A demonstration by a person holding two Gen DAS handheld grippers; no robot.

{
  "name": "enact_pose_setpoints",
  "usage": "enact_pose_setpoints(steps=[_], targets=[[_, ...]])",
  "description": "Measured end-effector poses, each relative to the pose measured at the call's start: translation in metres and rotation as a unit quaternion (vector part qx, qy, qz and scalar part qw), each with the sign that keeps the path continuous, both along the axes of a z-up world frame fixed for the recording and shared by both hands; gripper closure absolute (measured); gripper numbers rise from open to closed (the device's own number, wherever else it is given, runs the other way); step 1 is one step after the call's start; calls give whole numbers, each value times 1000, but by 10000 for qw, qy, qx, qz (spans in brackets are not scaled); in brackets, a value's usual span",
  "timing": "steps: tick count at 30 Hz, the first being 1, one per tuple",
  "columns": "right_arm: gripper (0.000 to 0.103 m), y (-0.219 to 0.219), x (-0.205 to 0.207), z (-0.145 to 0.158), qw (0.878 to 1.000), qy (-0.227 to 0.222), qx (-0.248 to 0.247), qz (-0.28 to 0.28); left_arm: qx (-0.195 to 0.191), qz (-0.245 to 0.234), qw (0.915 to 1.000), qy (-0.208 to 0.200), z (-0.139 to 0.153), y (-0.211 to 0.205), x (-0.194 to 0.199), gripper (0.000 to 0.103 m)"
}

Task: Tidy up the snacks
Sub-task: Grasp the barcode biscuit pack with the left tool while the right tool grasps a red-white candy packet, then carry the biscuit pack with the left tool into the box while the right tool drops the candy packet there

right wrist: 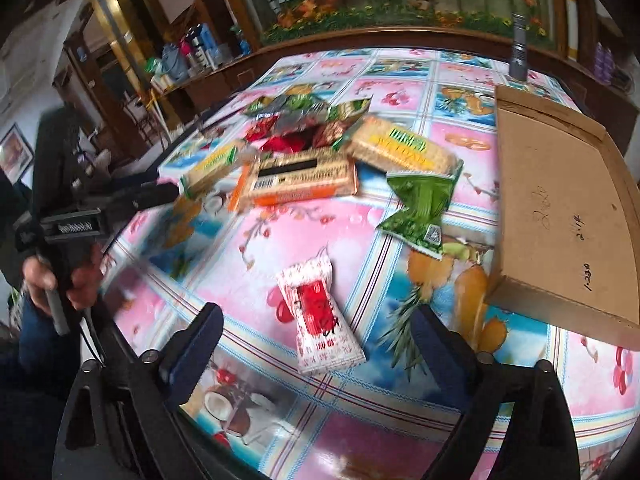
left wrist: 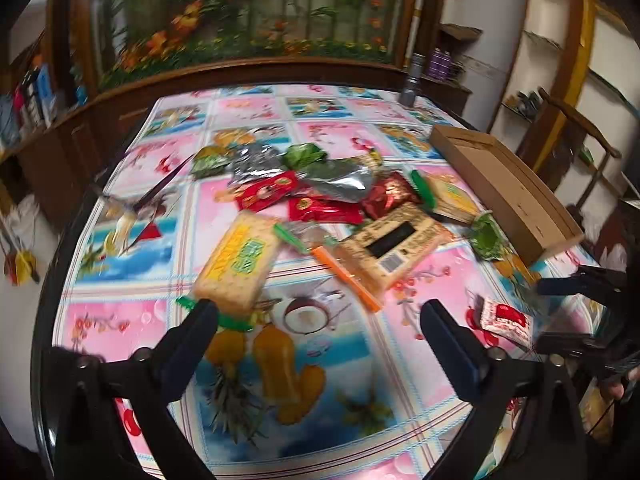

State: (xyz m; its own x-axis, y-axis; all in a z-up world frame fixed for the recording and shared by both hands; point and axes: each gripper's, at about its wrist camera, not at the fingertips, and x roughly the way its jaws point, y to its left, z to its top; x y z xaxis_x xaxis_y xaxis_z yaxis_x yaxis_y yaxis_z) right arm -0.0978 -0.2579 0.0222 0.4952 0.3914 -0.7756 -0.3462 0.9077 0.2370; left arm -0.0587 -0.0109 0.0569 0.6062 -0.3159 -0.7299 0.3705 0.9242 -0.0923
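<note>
Behind the table runs a dark wooden ledge under a large picture of orange flowers and green stems, with shelves of bottles off to the left. A glossy tablecloth [right wrist: 328, 220] printed with pink squares, fruit and coconuts covers the table. Toward its far middle lies a loose heap of snacks [left wrist: 320, 188]: silver, red and green wrappers, with a yellow cracker pack [left wrist: 238, 266] at the near left of the heap and a tan cracker pack [left wrist: 394, 244] with a black stripe beside it. A flat cardboard box [right wrist: 560, 208] sits at the right side of the table, and a green packet [right wrist: 420, 208] lies just left of it, apart from the heap. Nearer than all of these, a small red-and-white candy packet [right wrist: 320, 316] lies alone on the cloth. The right gripper [right wrist: 316, 344] hangs above the table with its jaws spread wide, the candy packet lying between and just beyond the tips, untouched. The left gripper [left wrist: 320, 320] also stands wide apart over bare cloth, its left fingertip [left wrist: 202, 312] overlapping the near end of the yellow cracker pack in the view; I cannot tell whether they touch. A hand [right wrist: 60, 280] grips its handle at the left.
</note>
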Motion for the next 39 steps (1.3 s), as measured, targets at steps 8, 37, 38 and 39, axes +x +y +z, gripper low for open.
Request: enact_pose_setpoints(steps=[8,37,38,39], targets=[[45,33,16,-16,9979,169,-578,235,301,-410,9986,150,2,-31,9,29],[72,-62,8,61,9872,-744,603,-1277,801,-543,9935,597,-47,-120,49,50],[72,-68,14,66,9850,-774,660,-1394,781,-504,9938,614,-46,-120,46,50],[72,-76,21,71,9821,-790,737,-1542,726,-486,9942,630,-45,-119,42,50]])
